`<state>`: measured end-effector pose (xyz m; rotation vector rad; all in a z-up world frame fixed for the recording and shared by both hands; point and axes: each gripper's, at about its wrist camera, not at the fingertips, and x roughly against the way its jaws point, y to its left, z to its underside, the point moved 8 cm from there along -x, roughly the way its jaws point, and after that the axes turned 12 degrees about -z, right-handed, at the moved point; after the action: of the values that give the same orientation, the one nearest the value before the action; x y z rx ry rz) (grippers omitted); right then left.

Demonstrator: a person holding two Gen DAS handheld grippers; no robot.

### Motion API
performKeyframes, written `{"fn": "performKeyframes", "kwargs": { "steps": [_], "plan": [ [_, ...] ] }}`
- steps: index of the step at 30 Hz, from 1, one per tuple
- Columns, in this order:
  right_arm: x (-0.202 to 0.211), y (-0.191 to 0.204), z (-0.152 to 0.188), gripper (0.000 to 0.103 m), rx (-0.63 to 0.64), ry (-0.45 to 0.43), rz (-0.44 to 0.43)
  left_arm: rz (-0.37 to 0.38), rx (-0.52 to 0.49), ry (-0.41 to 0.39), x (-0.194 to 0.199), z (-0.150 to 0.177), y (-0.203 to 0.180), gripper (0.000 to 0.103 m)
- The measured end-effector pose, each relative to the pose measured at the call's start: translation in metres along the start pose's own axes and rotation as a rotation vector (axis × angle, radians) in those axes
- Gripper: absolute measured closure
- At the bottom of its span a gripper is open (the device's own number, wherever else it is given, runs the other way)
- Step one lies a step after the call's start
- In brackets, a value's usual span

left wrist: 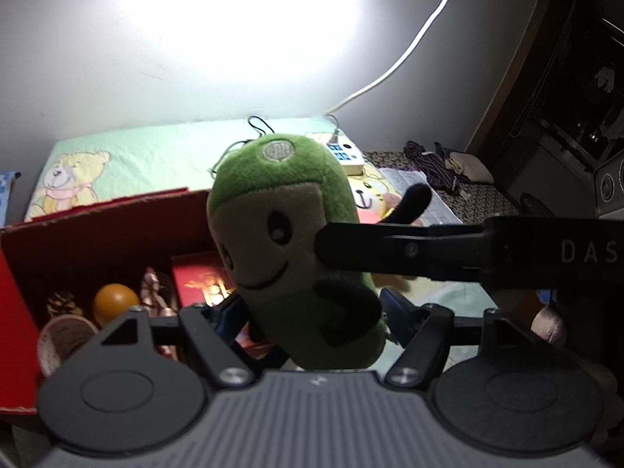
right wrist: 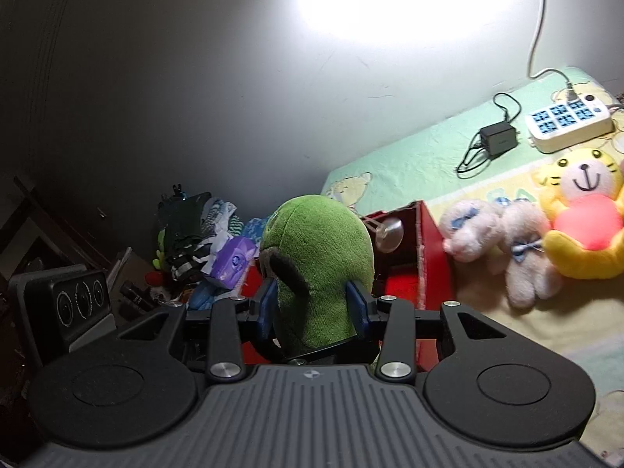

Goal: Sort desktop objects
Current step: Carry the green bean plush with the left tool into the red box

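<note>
A green plush toy (left wrist: 288, 234) with a smiling beige face hangs upright above the red cardboard box (left wrist: 97, 230). My right gripper (right wrist: 312, 304) is shut on the plush toy (right wrist: 318, 257), its blue pads (right wrist: 267, 306) pressing both sides. In the left wrist view one of its black fingers (left wrist: 390, 247) comes in from the right against the toy's face. My left gripper (left wrist: 312, 312) is open, with its pads spread wide either side of the toy's lower body.
The red box (right wrist: 431, 261) holds an orange ball (left wrist: 115, 300), a pine cone (left wrist: 60, 304), a small red case (left wrist: 195, 279) and a cup (left wrist: 62, 339). Two pink bears (right wrist: 503, 241), a yellow tiger plush (right wrist: 585, 214), a power strip (right wrist: 567, 121) and a charger (right wrist: 497, 138) lie on the green cloth.
</note>
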<state>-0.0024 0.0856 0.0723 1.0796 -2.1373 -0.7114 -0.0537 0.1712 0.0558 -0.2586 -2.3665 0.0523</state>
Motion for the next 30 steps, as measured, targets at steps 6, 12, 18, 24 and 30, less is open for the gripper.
{"fn": "performKeyframes", "kwargs": {
  "steps": [6, 12, 18, 24, 30],
  "plan": [
    [-0.067, 0.009, 0.003, 0.061, -0.036, 0.052, -0.089, -0.112, 0.057, -0.013, 0.001, -0.007, 0.070, 0.031],
    [-0.124, 0.009, 0.016, 0.061, -0.080, 0.118, -0.138, -0.205, 0.091, 0.023, -0.008, 0.003, 0.128, 0.031],
    [-0.160, 0.005, 0.029, 0.062, -0.126, 0.181, -0.164, -0.254, 0.115, 0.078, -0.025, 0.013, 0.167, 0.031],
    [-0.181, -0.013, 0.038, 0.065, -0.195, 0.242, -0.157, -0.325, 0.092, 0.118, -0.044, 0.022, 0.188, 0.031],
    [-0.190, -0.021, 0.048, 0.076, -0.241, 0.285, -0.168, -0.349, 0.073, 0.152, -0.052, 0.030, 0.193, 0.030]
  ]
}}
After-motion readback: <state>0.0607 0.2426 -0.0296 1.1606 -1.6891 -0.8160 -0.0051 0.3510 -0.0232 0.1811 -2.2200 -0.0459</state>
